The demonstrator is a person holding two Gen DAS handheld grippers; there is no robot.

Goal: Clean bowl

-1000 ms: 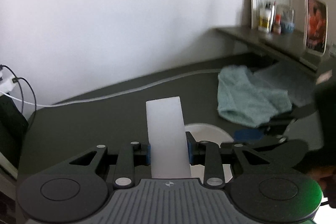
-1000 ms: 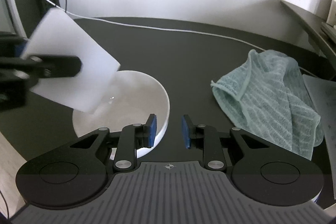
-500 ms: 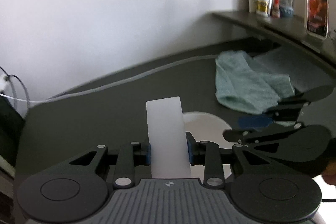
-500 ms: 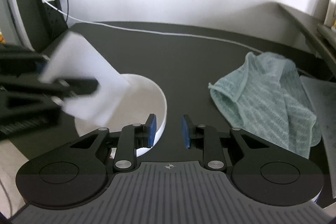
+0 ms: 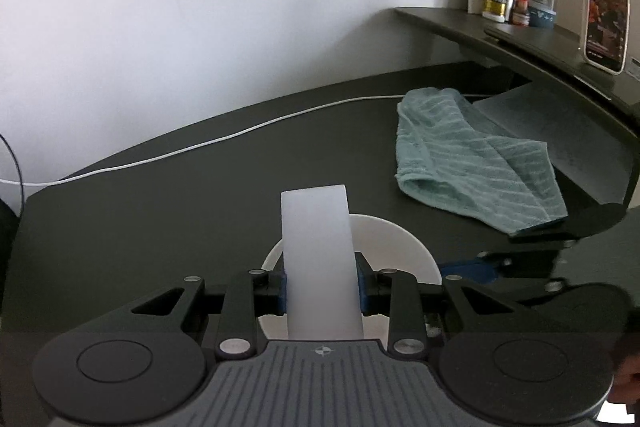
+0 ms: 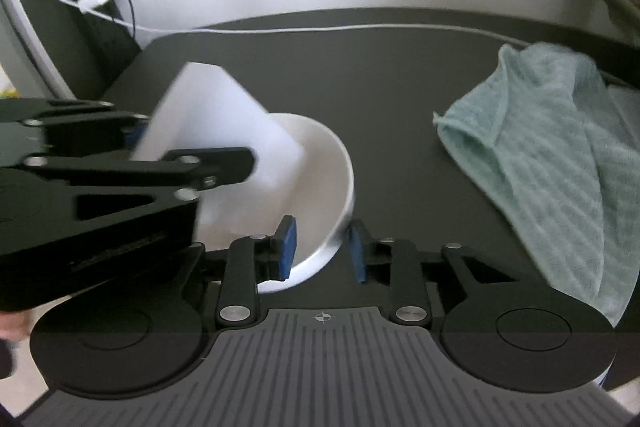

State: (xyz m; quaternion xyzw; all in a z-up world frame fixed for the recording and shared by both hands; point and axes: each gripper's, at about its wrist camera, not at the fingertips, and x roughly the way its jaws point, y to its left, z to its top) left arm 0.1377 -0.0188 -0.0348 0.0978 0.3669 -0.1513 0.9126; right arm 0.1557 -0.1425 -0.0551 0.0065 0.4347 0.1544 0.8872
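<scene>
Two grippers meet over one white bowl (image 6: 320,183) on the dark bench (image 6: 380,67). At the left, the left gripper (image 5: 322,285) reaches in level from the bench's left side, its jaws pinching a white sponge block (image 5: 318,255) that sticks out past the fingertips; from the right wrist view the sponge (image 6: 224,131) tilts down over the bowl's left side, its lower corner inside the rim. In the middle, the bowl sits near the bench's front edge. The right gripper (image 6: 322,247) comes in low from the front, jaws spread, straddling the bowl's near right rim: the left blue pad (image 6: 288,247) lies inside the bowl, the right pad outside, neither clearly touching it. Farther right, a teal cloth (image 6: 552,163) lies crumpled on the bench, well apart from the bowl. A white cable (image 5: 224,139) runs along the back.
</scene>
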